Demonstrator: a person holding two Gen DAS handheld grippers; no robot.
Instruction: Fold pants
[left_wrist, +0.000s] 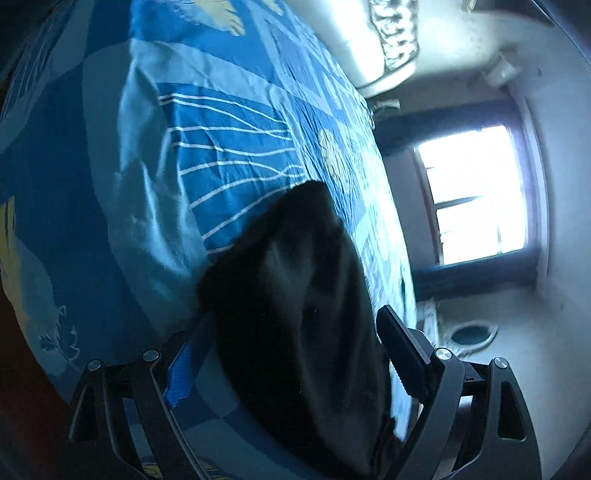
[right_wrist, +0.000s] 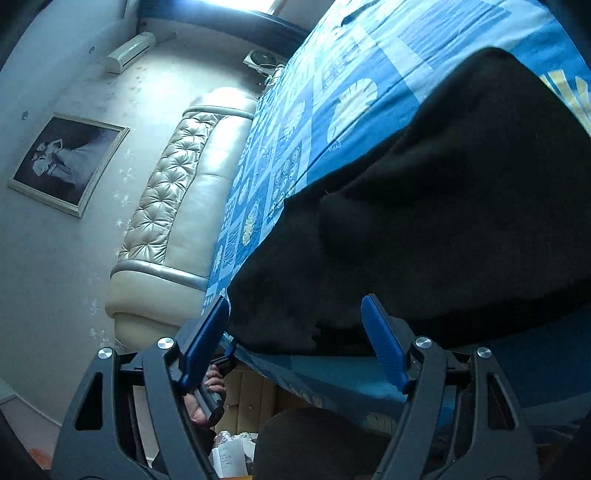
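Note:
Black pants lie on a bed with a blue patterned sheet. In the left wrist view my left gripper is open, its two fingers standing either side of one end of the pants, close above the cloth. In the right wrist view the pants spread wide across the sheet near the bed's edge. My right gripper is open, its blue pads straddling the near edge of the pants. Neither grips the cloth.
A padded cream headboard runs along one end of the bed. A bright window and a framed picture are on the walls. The edge of the bed is close under the right gripper; a hand shows below it.

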